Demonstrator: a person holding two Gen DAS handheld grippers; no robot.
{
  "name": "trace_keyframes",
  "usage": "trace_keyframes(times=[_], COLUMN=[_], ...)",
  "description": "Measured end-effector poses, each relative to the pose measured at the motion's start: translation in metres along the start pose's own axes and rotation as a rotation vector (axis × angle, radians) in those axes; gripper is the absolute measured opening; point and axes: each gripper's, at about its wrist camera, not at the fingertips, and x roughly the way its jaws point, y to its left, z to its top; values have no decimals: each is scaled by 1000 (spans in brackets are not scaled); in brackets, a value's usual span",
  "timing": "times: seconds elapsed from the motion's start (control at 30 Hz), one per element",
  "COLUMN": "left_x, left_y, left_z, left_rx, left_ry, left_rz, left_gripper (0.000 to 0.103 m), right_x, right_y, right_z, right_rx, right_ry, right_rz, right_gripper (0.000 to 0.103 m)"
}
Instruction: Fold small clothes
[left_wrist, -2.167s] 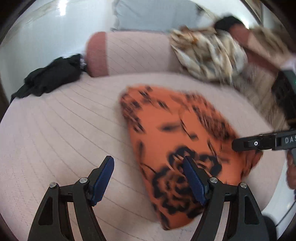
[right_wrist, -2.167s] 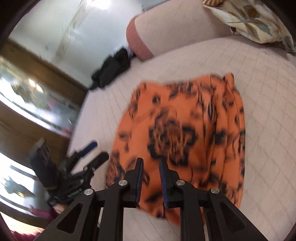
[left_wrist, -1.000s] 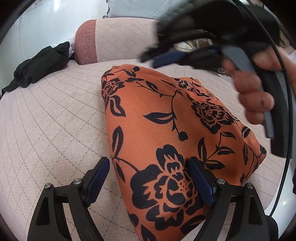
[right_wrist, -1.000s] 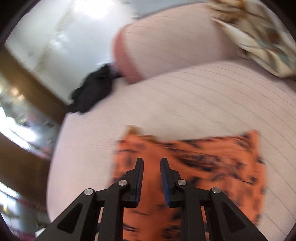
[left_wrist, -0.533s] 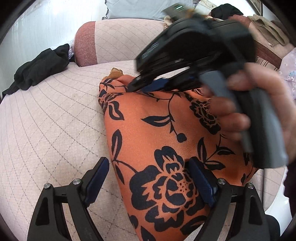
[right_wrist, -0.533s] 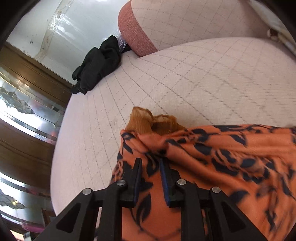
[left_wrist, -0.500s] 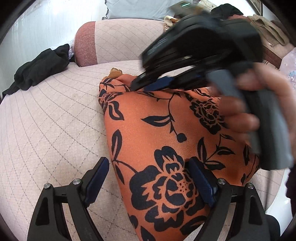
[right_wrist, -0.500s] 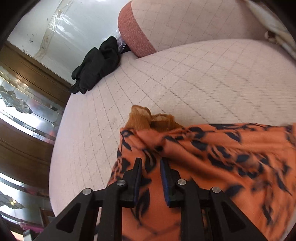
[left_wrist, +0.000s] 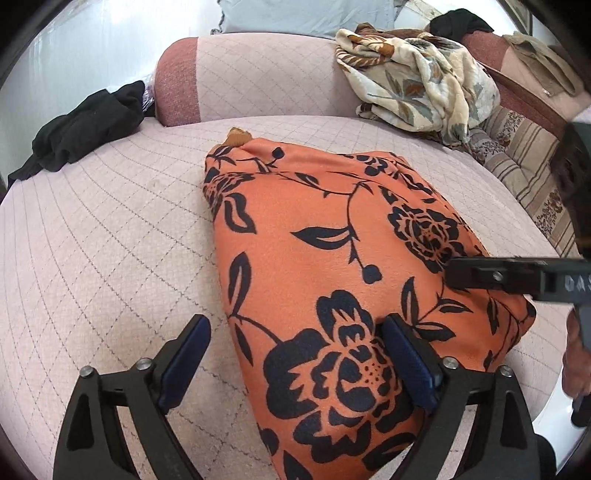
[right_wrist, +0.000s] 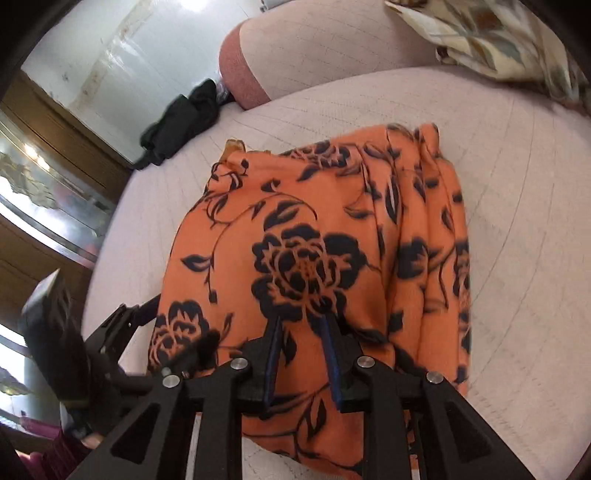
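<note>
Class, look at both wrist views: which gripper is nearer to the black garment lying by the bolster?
Left. The left gripper straddles the orange garment's edge on the black garment's side; the right gripper hovers over its opposite side, farther away.

Black left gripper (left_wrist: 295, 363) w/ blue ribbed pads (left_wrist: 406, 354), silver screws

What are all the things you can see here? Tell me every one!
orange flowered garment: one, orange with black flowers, folded on the cushion.
quilted cushion: one, pale pink, under everything.
bolster: one, pink with a reddish end, at the back.
black clothes: one heap, black, back left edge.
leaf-print blanket: one, cream and brown, crumpled back right.
left hand-held gripper: black with blue pads, jaws just widened, astride the garment's near edge.
right hand-held gripper: black with blue pads, narrow gap, over the garment.
</note>
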Motion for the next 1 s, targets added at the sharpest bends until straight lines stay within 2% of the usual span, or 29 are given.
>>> trace_keyframes(times=[0.07, 0.23, 0.3, 0.37, 0.43, 0.5, 0.6, 0.77, 0.83, 0.93, 1.0], left_x=[-3, -22, -15, -2, 2, 2, 3, 9, 6, 0, -1], left_y=[4, 27, 32, 28, 20, 15, 12, 28, 23, 8, 8], left_z=[4, 12, 10, 6, 3, 1, -4, -11, -15, -20, -19], left_rx=[-5, -51, -61, -50, -48, -15, 3, -148, -136, -66, -66], left_ry=[8, -76, -49, -1, 3, 2, 2, 37, 18, -22, -31], left_rz=[-8, 54, 75, 65, 53, 69, 91, 38, 75, 160, 166], left_gripper=[95, 94, 95, 95, 95, 95, 95, 97, 97, 97, 97], right_x=[-6, -36, -38, -28, -21, -19, -21, -16, -9, -3, -3], right_y=[3, 10, 9, -1, -12, -17, -13, -5, -4, -3, 1], right_z=[-4, -19, -31, -43, -48, -51, -52, -43, -37, -32, -32], right_rx=[-2, 4, -8, 0, 61, 85, 39, 45, 71, 110, 103], right_ry=[-18, -66, -59, -46, -88, -102, -82, -25, -14, 0, 20], right_rz=[-9, -29, -26, -14, 38, 53, 13, -55, -57, -76, -106], right_gripper=[26, 26, 27, 28, 28, 28, 27, 27, 27, 27, 27])
